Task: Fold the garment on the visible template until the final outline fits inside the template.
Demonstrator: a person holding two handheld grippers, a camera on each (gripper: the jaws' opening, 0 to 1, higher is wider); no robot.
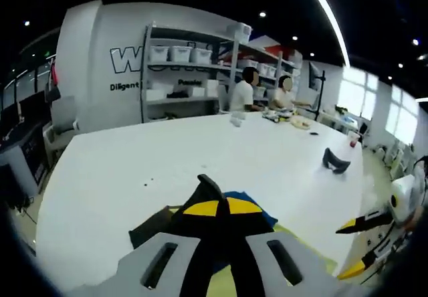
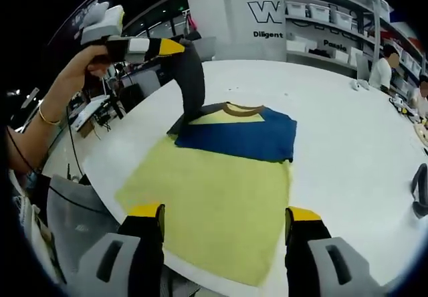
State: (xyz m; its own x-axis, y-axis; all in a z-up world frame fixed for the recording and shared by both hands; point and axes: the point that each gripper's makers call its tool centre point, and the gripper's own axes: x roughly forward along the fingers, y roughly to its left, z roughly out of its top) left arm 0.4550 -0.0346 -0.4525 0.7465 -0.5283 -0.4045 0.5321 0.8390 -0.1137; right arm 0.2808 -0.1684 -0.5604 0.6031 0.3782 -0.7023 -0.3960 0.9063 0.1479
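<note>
Ahead of the open right hand-held gripper [image 2: 226, 222], the blue garment [image 2: 244, 136] lies half-folded on the yellow template [image 2: 214, 203] on the worktop [image 2: 348, 150]; the left hand-held gripper [image 2: 175, 46], clamped on its dark sleeve [image 2: 192, 83], should carry it inward over the body

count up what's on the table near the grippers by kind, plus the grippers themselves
garment: 1, dark blue with a brown collar, a sleeve pinched and lifted by the left gripper
template: 1, yellow sheet under the garment
grippers: 2, the left one and the right gripper, which is open over the template
dark object at the table's far edge: 1
total: 5
</note>
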